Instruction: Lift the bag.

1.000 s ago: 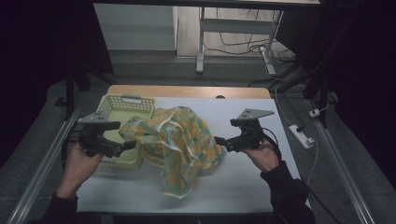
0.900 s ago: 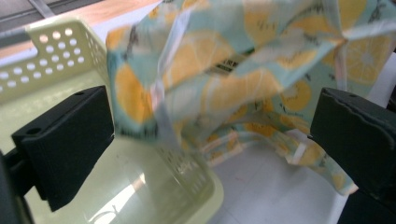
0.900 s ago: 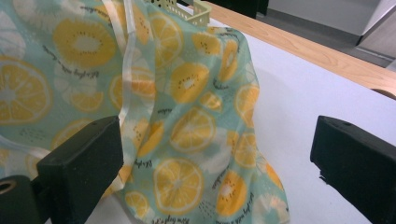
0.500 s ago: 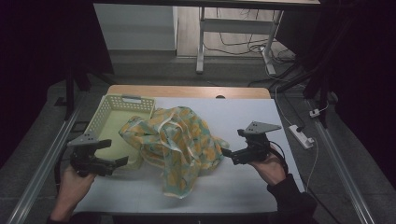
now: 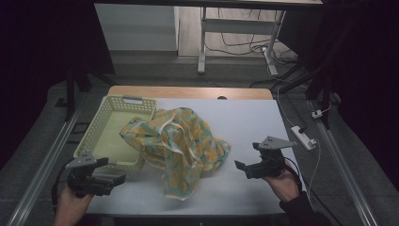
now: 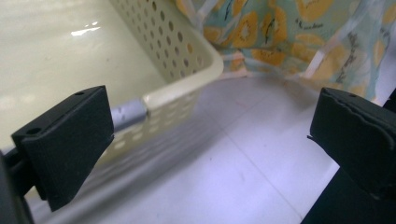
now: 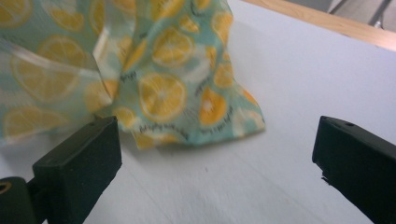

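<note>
From above, your left tongs (image 5: 115, 178) and right tongs (image 5: 241, 167) both hang spread and empty at the near edge of the white counter (image 5: 254, 122), while the lemon-print cloth (image 5: 181, 143) lies crumpled between them, one edge draped over the rim of the pale yellow basket (image 5: 106, 120). Along your left tongs, the jaws gape around the basket's near corner (image 6: 196, 70), the cloth (image 6: 289, 37) just beyond it. Along your right tongs, the wide-open jaws face a loose cloth corner (image 7: 187, 93) lying on the counter, so the cloth looks ungathered, and grasping and handling it remain.
</note>
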Available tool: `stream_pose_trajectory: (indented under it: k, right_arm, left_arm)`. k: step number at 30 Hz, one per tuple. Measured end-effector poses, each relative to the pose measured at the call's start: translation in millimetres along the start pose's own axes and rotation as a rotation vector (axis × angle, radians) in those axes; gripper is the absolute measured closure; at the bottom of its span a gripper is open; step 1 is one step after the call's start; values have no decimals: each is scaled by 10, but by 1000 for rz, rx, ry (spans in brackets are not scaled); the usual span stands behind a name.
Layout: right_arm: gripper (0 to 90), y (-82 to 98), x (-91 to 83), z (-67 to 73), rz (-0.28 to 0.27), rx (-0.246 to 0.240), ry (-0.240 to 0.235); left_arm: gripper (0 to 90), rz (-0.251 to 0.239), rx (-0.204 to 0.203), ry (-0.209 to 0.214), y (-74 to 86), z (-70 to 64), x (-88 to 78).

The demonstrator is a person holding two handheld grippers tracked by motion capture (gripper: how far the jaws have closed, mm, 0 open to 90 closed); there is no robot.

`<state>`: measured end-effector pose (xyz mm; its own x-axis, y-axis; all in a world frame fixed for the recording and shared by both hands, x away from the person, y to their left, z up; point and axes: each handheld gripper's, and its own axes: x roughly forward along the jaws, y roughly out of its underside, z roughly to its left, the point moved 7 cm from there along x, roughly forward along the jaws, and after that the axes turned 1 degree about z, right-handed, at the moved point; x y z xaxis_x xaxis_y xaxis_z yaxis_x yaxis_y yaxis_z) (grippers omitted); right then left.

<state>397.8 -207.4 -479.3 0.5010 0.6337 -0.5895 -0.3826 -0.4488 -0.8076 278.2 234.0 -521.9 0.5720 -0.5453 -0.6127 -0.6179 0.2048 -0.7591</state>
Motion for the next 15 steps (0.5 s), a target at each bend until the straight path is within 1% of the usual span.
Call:
stream_pose_trajectory:
  k: [4, 8, 11, 13, 15]
  right_arm:
    - [12, 167, -75, -42, 4, 26, 30]
    - [4, 342, -124, -71, 10, 59, 48]
    - [0, 482, -144, -83, 34, 61, 71]
    - [0, 577, -157, -90, 49, 58, 90]
    - [0, 645, -170, -92, 56, 64, 98]
  left_arm:
    - [0, -4, -6, -11, 89, -19, -29]
    - [0, -6, -8, -34, 179, -15, -61]
    - [0, -5, -22, -47, 262, 9, -79]
    - [0, 8, -30, -56, 330, 30, -80]
    - [0, 20, -35, -67, 401, 60, -75]
